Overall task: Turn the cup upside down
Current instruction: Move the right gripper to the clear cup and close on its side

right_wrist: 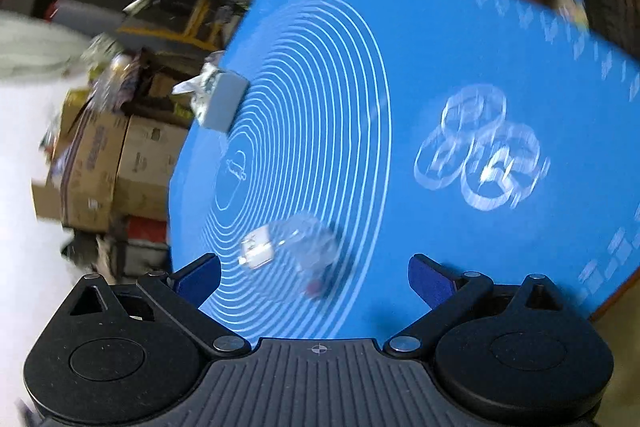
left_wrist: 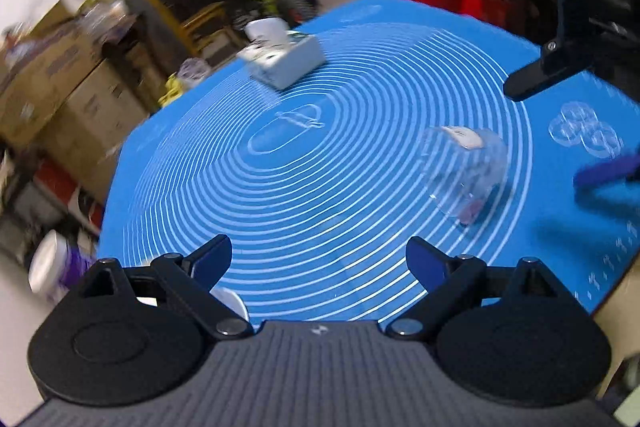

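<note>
**A:** Since both of your grippers are empty with their jaws spread wide, what matters is where the cup lies from each. In the left wrist view the clear cup (left_wrist: 466, 173) sits on the blue mat (left_wrist: 280, 187) in the right half of the frame, up and to the right of the left gripper (left_wrist: 320, 255). It's well outside the line between your fingers.

**B:** And from the right one?

**A:** In the right wrist view the cup (right_wrist: 298, 247) shows low and just left of centre, almost straight ahead of the right gripper (right_wrist: 316, 275), just above the gap between the blue pads (right_wrist: 430, 281). I'd say your right hand is the nearer and better aimed of the two.

**B:** Which way does it lie?

**A:** Hard to be sure, because the picture is blurred and the cup is see-through. It seems to stand with a white-labelled end up and the wider rim down on the mat in the left view, but I cannot tell that firmly. In the right view its long axis runs from the white patch at middle left down toward lower right.

**B:** Anything close by?

**A:** The white box (left_wrist: 286, 61) sits well apart, toward the upper left of the mat.
</note>
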`<state>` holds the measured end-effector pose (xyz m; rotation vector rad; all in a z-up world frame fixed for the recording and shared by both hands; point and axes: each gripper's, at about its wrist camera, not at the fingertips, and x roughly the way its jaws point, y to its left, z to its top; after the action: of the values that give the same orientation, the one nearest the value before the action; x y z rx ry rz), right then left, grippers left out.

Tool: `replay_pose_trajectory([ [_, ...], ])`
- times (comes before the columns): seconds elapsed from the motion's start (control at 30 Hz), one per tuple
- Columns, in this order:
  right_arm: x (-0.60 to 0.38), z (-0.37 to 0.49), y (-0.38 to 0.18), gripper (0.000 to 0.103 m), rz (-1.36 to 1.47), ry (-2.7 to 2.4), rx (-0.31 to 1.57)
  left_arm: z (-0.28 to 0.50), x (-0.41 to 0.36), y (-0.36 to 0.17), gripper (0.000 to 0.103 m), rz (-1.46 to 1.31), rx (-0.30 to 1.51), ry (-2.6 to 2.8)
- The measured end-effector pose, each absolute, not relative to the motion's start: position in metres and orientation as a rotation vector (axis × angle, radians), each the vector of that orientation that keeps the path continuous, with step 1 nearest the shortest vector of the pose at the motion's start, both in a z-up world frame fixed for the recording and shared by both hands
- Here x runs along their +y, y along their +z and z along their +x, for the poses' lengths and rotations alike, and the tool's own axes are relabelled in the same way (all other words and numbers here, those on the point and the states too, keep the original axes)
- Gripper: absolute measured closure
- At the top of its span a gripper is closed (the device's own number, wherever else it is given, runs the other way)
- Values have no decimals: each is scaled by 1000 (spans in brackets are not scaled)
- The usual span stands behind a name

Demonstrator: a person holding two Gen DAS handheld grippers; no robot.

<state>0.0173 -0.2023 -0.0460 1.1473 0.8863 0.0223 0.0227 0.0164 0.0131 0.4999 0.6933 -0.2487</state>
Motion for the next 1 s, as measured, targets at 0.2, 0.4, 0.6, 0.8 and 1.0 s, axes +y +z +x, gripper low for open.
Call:
replay_pose_trajectory([
  [0.2, -179, 26, -64, 4, 1396, -152, 916, 21, 26, 10, 10, 396, 621, -233],
  [0.4, -163, 41, -74, 4, 1541, -227, 953, 26, 36, 1, 10, 340, 580, -230],
  [0.6, -160, 58, -77, 4, 1628, -293, 949, 27, 44, -1, 10, 317, 557, -242],
  [0.8, -157, 69, -83, 5, 1706, -333, 994, 32, 50, -3, 10, 275, 562, -274],
  [1.0, -158, 78, -85, 7, 1761, -397, 958, 34, 56, -7, 9, 266, 578, -285],
])
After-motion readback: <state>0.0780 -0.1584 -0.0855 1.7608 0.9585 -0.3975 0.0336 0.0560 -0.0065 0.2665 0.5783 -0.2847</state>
